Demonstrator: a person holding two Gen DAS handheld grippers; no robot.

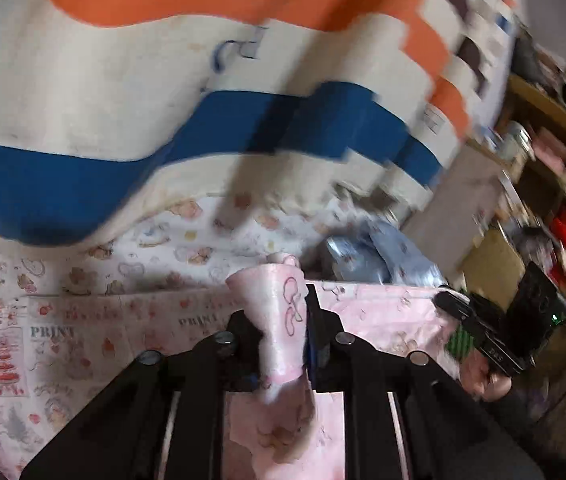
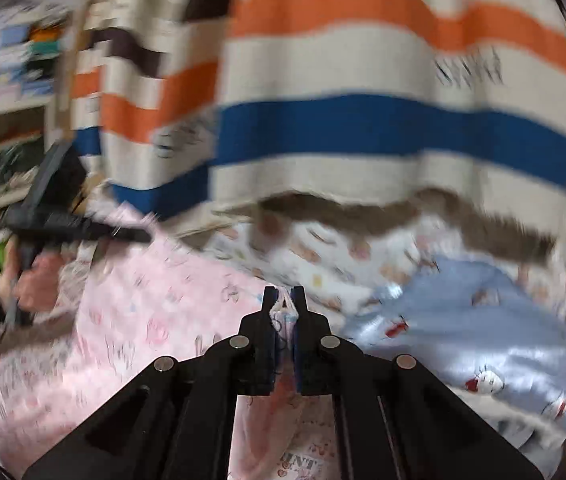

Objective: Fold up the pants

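Note:
The pink printed pants (image 1: 383,308) hang stretched between both grippers above the bed. In the left wrist view my left gripper (image 1: 279,312) is shut on a bunched edge of the pink fabric, which sticks up past the fingertips. My right gripper (image 1: 443,302) shows at the right, held by a hand (image 1: 487,380). In the right wrist view the right gripper (image 2: 283,300) is shut on a thin fold of the pants (image 2: 143,300), which spread out to the left. There the left gripper (image 2: 139,235) grips the far edge, with a hand (image 2: 31,280) below it. Both views are motion-blurred.
A cream curtain with orange and blue stripes (image 2: 363,128) hangs close behind the bed. A light blue printed garment (image 2: 463,320) lies to the right on the white cartoon-print sheet (image 1: 163,256). Cluttered shelves (image 1: 543,160) stand at the side.

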